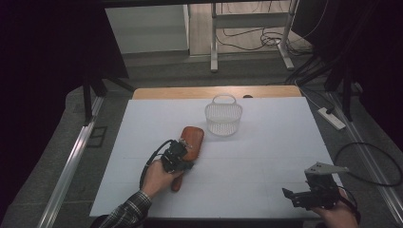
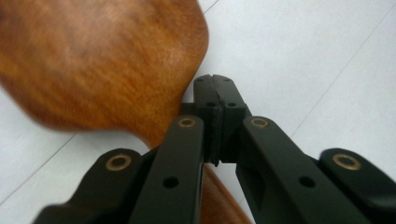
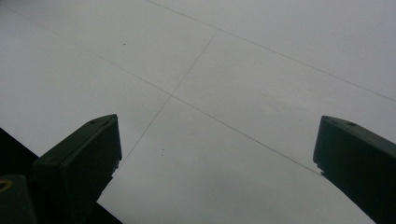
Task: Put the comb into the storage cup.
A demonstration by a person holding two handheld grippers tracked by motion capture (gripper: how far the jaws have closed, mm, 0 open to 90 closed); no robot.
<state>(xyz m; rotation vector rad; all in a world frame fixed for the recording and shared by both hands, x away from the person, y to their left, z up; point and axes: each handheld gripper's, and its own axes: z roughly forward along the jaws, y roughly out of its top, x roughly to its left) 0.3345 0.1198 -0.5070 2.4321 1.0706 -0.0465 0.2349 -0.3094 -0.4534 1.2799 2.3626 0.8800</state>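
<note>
Left gripper (image 1: 183, 153): held in the person's left hand (image 1: 158, 176) at the near left of the white table (image 1: 266, 156); in the left gripper view its jaws are seen pressed together at the tips, just beside the neck of the wooden paddle brush (image 2: 93, 65). Whether the handle is pinched lower down cannot be told.
Wooden paddle brush: laid flat on the table, broad head (image 1: 192, 137) pointed toward the basket, handle (image 1: 177, 184) toward the person, partly hidden under the gripper.
Step in hand (judged): the brush is probably being taken at the neck. A firm hold is best had with the jaws set square across the narrow handle, not the wide head, since polished wood may slip.
White wire basket (image 1: 223, 115): stood upright beyond and to the right of the brush head, apart from it; its hoop handle (image 1: 224, 98) is raised and could obstruct an entry from above.
Right gripper (image 1: 304, 195): held at the near right edge, jaws spread wide, nothing between them; bare table lies beneath.
Surroundings: a power strip (image 1: 331, 118) and cables (image 1: 370, 161) lie on the floor, well clear.
</note>
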